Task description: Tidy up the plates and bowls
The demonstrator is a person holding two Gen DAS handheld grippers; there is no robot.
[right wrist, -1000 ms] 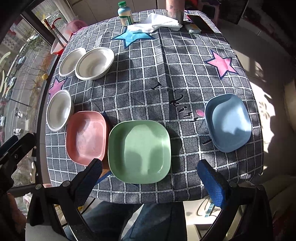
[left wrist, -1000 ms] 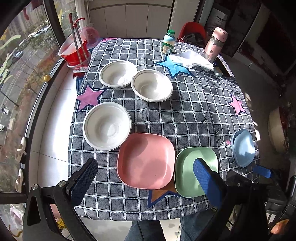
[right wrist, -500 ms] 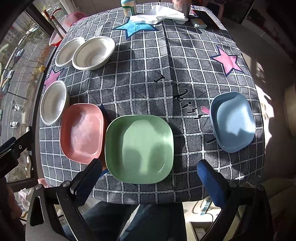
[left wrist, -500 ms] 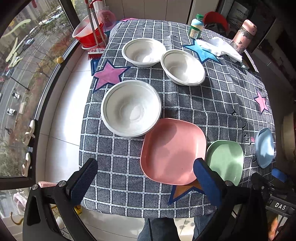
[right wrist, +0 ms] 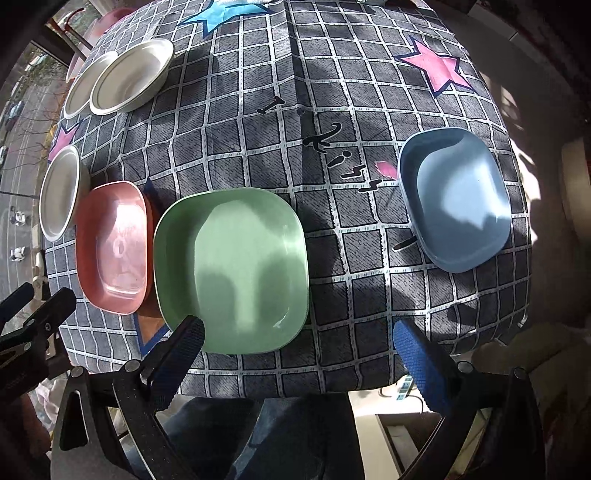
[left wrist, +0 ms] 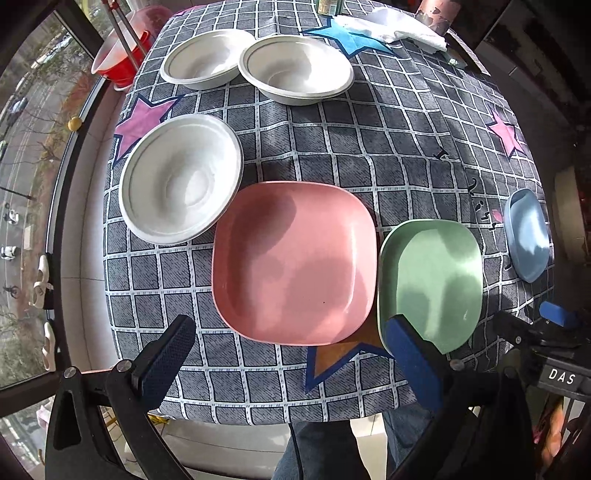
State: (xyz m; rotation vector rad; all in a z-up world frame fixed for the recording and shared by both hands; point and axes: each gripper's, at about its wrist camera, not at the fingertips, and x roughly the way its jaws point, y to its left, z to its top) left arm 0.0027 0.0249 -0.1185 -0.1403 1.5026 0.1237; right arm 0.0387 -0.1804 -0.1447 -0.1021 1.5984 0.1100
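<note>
A pink square plate (left wrist: pixel 293 260) lies at the table's near edge, with a green plate (left wrist: pixel 430 282) to its right and a blue plate (left wrist: pixel 526 234) at the far right. A white bowl (left wrist: pixel 181 177) touches the pink plate's left corner. Two more white bowls (left wrist: pixel 295 68) (left wrist: pixel 205 57) sit side by side at the back. My left gripper (left wrist: pixel 288 350) is open and empty, just before the pink plate's near edge. My right gripper (right wrist: pixel 299 345) is open and empty, over the near edge between the green plate (right wrist: pixel 231 269) and the blue plate (right wrist: pixel 456 199).
The table wears a grey checked cloth (left wrist: pixel 388 140) with coloured stars. A white cloth (left wrist: pixel 395 27), a bottle and a pink flask stand at the back. A red bucket (left wrist: pixel 118 61) sits on the floor at the left. A person's legs (right wrist: pixel 295 435) are below the near edge.
Both grippers have come down and forward toward the table. The left view now centres on the pink plate; the right view has closed in on the green plate. Nothing on the table has moved.
</note>
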